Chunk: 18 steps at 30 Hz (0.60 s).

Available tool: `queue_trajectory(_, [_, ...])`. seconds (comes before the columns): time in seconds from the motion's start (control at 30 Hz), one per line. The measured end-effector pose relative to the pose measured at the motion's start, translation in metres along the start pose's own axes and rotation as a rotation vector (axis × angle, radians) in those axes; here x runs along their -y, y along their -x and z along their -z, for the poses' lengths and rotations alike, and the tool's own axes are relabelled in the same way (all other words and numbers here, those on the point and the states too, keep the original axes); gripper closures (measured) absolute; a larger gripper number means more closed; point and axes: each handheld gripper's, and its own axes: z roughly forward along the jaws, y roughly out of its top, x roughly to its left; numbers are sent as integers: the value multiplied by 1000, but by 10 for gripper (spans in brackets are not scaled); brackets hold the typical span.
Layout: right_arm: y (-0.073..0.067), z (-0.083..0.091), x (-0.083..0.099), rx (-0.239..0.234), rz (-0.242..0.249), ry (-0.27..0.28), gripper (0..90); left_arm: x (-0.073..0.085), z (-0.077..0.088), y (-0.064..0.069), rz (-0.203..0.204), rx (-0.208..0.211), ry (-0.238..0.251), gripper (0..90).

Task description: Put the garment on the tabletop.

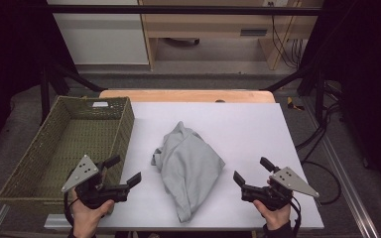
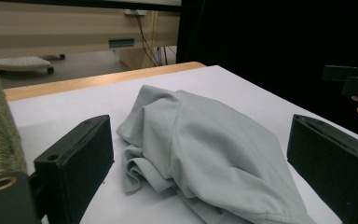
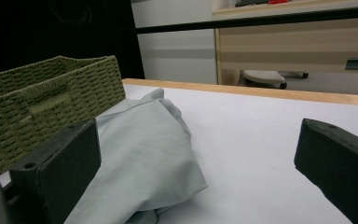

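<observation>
A: Grey garment [image 1: 188, 166], crumpled in a loose heap at the centre of the white table [image 1: 258, 129], lies untouched between two hand-held grippers. The woven basket [image 1: 54, 148] stands at its nine o'clock, just off the table's left edge.

B: And the tools?

A: The left gripper [image 1: 127, 170] sits at the cloth's eight o'clock and the right gripper [image 1: 251, 171] at its four o'clock. On both the jaws are spread wide and hold nothing. Each is near the fabric but apart from it.

B: Biggest risk from here?

A: The heap itself, I'd judge. It is bunched in several layers, so a pinch on the top fold alone could lift one layer and leave the rest dragging across the table.

B: Next?

A: The basket wall. A trailing end of cloth could catch on the rim and hang outside, if the basket is where the cloth is headed.

B: Smallest?

A: The folded hem [image 2: 135, 168] in the left gripper view, tucked under at the near side. A jaw sliding in low could push it away instead of closing on it.
</observation>
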Motion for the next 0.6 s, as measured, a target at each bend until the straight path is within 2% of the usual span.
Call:
queue_trajectory(0.23, [0, 1, 0, 1, -8, -1, 6, 8, 1, -3, 3, -10, -9, 68])
queue_trajectory(0.43, [2, 2, 0, 0, -2, -3, 5, 11, 1, -4, 2, -12, -12, 68])
queue_trajectory(0.6, [2, 4, -2, 1, -16, 2, 6, 13, 1, -5, 4, -11, -15, 67])
